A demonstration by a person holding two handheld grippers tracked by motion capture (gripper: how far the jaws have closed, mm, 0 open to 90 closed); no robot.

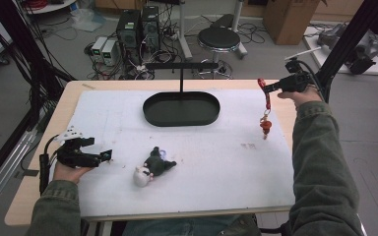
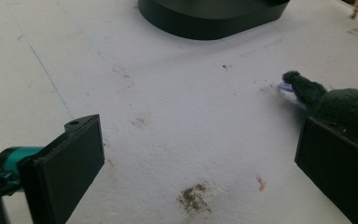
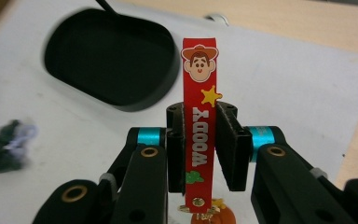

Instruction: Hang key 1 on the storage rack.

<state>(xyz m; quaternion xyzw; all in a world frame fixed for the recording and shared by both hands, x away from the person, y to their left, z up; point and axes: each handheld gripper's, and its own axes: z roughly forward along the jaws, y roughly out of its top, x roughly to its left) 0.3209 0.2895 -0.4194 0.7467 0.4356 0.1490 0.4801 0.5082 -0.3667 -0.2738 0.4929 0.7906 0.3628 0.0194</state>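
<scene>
The right gripper (image 1: 269, 88) holds a red "Woody" strap keychain (image 3: 199, 135) pinched between its fingers (image 3: 232, 144), lifted above the far right part of the white-covered desk (image 1: 226, 167), with its small orange charm (image 1: 265, 126) dangling below. The likely step is to hang the strap on the black T-shaped stand (image 1: 181, 65) that rises from the black oval tray (image 1: 181, 109), which lies well to the left of the keychain. To do this well, carry the strap leftward slowly so the charm does not swing, keep it high enough to pass over the crossbar, and bring the loop end over a tip of the bar before loosening the grip. The grip sits at the strap's middle, so the free upper part may flop; a level hand helps.

The left gripper (image 1: 86, 156) rests low at the near left of the desk, its fingers (image 2: 70, 163) spread wide and holding nothing. Just to its right lies a dark plush toy with a pale head (image 1: 152, 166), which one left finger partly covers in the left gripper view.

Whether the strap's top end forms an open loop cannot be told. The charm is cut off at the bottom of the right gripper view, and the plush there is blurred. The stand's crossbar blends into the cluttered floor behind it.
</scene>
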